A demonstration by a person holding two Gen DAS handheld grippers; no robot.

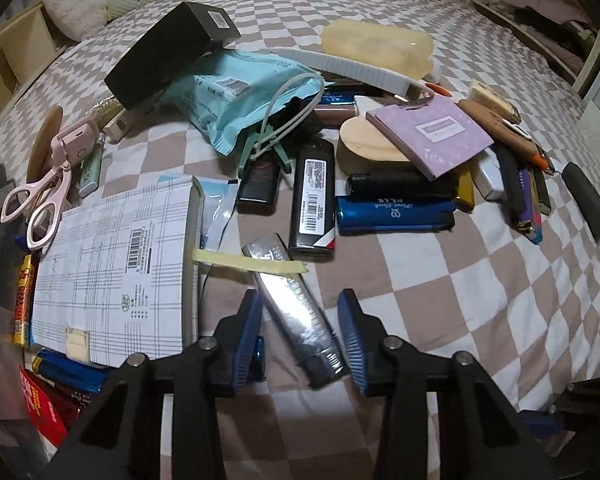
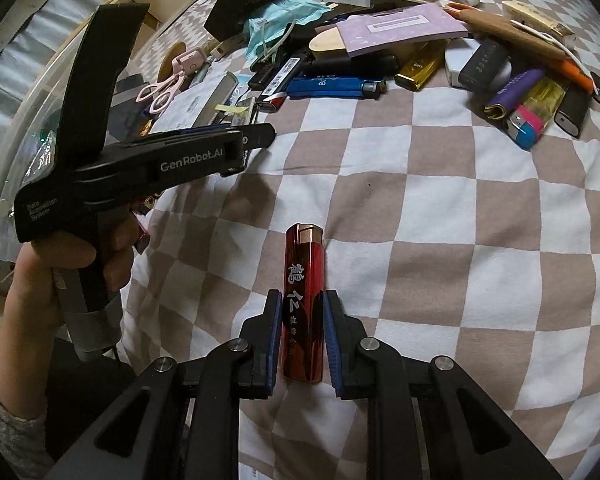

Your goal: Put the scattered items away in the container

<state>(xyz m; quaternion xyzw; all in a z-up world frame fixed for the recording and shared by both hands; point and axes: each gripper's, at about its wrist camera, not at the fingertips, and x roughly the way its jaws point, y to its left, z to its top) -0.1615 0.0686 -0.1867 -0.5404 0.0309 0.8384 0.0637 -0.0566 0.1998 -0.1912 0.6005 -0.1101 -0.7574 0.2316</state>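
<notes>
Two claws work a checked bed cover [image 2: 420, 240] strewn with lighters and odds and ends. The right claw [image 2: 302, 300] is clamped on one red lighter [image 2: 304, 280], its copper cap pointing away from the claw. The left claw [image 1: 300, 300], held in one hand [image 2: 60, 276], stands astride one silver lighter [image 1: 296, 312] that lies slantwise between its two blue pads [image 1: 246, 340]; whether they press on it cannot be told. Just beyond that claw lie two black lighters [image 1: 312, 204] side by side, with one blue lighter [image 1: 396, 214] to their right. Left of the claw sit one white printed box [image 1: 116, 276] and one pair of pink scissors [image 1: 40, 200]. Farther off are one teal packet [image 1: 240, 96], one black box [image 1: 172, 48] and one lilac booklet [image 1: 432, 132]. A clear container's curved wall [image 2: 4, 152] shows far left of the right claw.
</notes>
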